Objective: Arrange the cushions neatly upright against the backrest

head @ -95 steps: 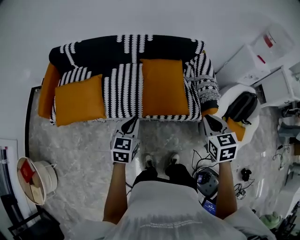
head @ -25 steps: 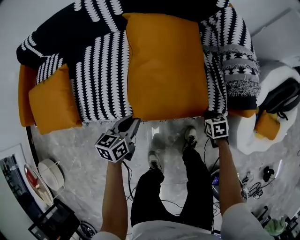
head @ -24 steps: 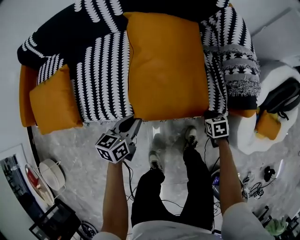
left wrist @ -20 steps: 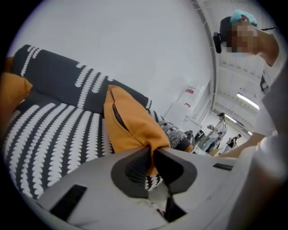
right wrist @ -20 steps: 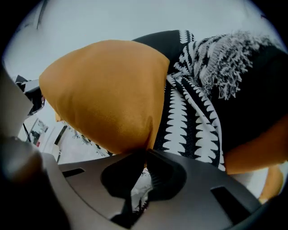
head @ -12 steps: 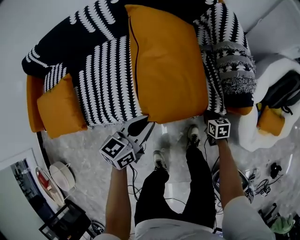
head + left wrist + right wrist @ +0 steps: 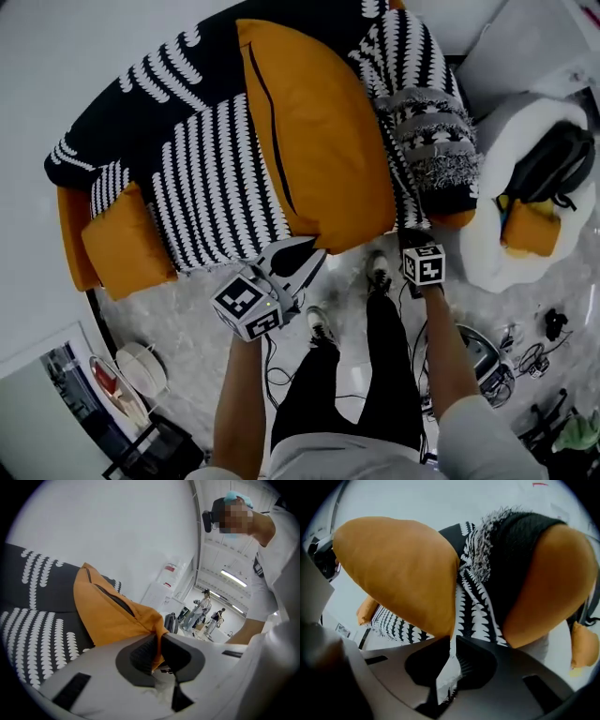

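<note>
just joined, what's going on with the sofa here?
A person is handling the large orange cushion with a gripper in each hand. The left gripper has its jaws closed on the cushion's near left corner, and the right gripper on its near right corner. The front edge is raised off the sofa seat, tilted but not yet upright against the backrest. A smaller orange cushion lies at the sofa's left end, untouched.
</note>
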### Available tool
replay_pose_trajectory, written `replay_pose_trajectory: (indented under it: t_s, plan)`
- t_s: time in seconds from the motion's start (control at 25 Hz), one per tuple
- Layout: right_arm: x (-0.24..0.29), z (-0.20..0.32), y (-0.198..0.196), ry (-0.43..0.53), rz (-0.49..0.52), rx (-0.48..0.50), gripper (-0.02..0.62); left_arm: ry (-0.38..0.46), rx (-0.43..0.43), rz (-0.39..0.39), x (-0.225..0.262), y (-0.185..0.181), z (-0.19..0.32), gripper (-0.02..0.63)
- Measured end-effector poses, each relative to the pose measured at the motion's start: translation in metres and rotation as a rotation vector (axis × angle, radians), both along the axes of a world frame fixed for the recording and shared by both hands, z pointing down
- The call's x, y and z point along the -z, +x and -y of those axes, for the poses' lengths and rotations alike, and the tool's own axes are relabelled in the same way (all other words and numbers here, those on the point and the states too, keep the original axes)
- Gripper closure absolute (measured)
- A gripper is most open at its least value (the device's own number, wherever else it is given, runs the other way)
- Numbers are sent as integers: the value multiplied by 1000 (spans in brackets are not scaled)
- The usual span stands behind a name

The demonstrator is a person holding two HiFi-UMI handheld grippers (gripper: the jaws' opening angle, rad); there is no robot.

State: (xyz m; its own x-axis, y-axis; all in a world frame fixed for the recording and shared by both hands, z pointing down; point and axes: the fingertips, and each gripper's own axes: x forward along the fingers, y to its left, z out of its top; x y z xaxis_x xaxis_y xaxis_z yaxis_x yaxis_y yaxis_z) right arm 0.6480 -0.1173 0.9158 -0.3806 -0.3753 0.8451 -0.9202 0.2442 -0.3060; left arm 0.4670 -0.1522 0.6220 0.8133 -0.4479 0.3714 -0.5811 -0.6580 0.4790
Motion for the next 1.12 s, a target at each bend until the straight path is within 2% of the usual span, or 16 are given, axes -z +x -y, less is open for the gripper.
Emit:
replay_pose_trajectory:
  t_s: [0.2, 0.56, 0.84, 1.12]
  plan:
    - [67, -9, 16, 98, -22, 5, 572, -11, -108, 48, 11, 30, -2, 555]
    - [184, 6, 41, 277, -85, -50, 572, -39, -207, 58, 21, 88, 8, 555]
    - [242, 4, 85, 330, -122, -177, 572, -92, -319, 66, 20, 147, 14, 557]
    - [275, -12, 128, 322, -195, -262, 572, -111, -349, 113, 12, 198, 22, 557]
